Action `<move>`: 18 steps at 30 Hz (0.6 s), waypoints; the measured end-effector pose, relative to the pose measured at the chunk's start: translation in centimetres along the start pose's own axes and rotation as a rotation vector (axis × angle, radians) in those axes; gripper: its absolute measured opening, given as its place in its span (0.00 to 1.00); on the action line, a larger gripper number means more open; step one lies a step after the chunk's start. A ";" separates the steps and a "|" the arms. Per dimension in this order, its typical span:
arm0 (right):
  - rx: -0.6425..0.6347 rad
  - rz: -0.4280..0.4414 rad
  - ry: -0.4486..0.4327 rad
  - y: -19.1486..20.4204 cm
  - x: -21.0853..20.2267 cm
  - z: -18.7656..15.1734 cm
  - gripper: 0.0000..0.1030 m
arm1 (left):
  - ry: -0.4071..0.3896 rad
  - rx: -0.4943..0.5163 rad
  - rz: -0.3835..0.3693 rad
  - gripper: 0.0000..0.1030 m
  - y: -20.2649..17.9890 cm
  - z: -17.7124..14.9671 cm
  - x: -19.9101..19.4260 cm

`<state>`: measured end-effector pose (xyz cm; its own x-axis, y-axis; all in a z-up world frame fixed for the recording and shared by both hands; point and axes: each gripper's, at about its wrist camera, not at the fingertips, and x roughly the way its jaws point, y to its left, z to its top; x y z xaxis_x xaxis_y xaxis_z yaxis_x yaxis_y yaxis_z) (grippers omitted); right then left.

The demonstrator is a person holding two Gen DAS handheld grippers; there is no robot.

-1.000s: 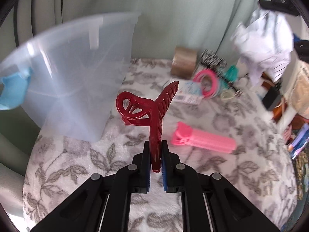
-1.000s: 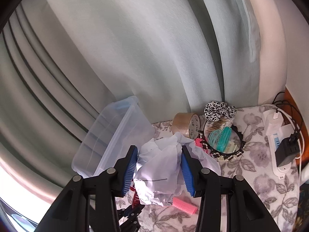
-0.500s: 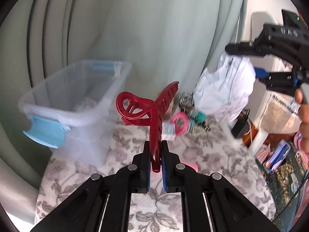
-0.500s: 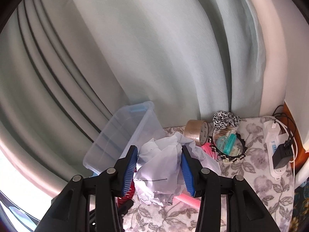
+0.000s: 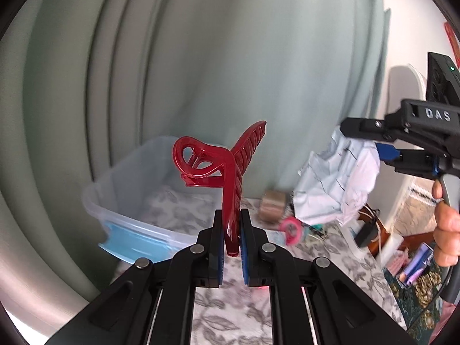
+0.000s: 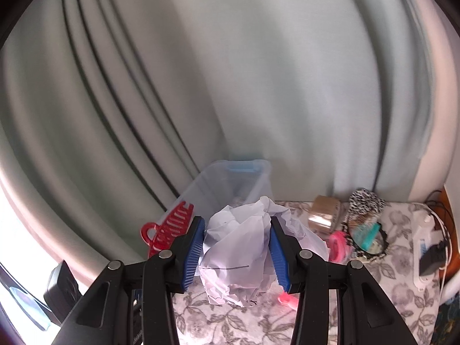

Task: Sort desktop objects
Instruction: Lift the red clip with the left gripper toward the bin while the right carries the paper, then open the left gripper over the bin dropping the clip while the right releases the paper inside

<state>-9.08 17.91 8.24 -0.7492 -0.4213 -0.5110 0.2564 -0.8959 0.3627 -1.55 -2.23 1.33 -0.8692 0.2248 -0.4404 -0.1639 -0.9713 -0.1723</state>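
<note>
So we've got both hands loaded up here. Our left tongs (image 5: 231, 240) are pinching a dark red hair claw (image 5: 227, 169) by its lower end, held up in the air with the teeth pointing to about 1 o'clock. Our right tongs (image 6: 235, 247) are squeezing a crumpled wad of paper (image 6: 244, 247), also well above the desk (image 6: 396, 293).

The clear storage bin (image 5: 138, 192) sits at roughly 10 o'clock from the claw in the left view, and at 12 o'clock behind the paper in the right one. We'd guess the claw is headed there. If so: bring it well over the rim before easing the grip, since the claw is springy and could bounce off the edge. The paper is only lightly squashed, so we'd keep the pressure steady and avoid snagging loose flaps.

Still on the desk at 2 o'clock: a tape roll (image 6: 323, 214), a spotted scrunchie (image 6: 366, 199) and pink hair rolls (image 6: 337, 244).

Hard to tell: what's in the bin, since we only see the floral cloth through its walls. The paper hides the desk right below it, and a pink thing (image 6: 286, 297) under the right tongs is just a blur.
</note>
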 end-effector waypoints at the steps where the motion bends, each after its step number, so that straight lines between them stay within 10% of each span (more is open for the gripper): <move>1: -0.005 0.006 0.004 0.4 0.5 0.2 0.46 | -0.002 -0.004 0.008 0.09 0.4 0.2 0.0; 18: -0.044 0.117 0.116 4.7 11.1 1.8 0.46 | 0.086 -0.067 0.114 0.09 7.2 1.4 3.9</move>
<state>-17.30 9.23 5.66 -0.6379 -0.5345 -0.5545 0.3661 -0.8439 0.3922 -6.76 -8.48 -0.36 -0.8369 0.1225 -0.5335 -0.0330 -0.9842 -0.1742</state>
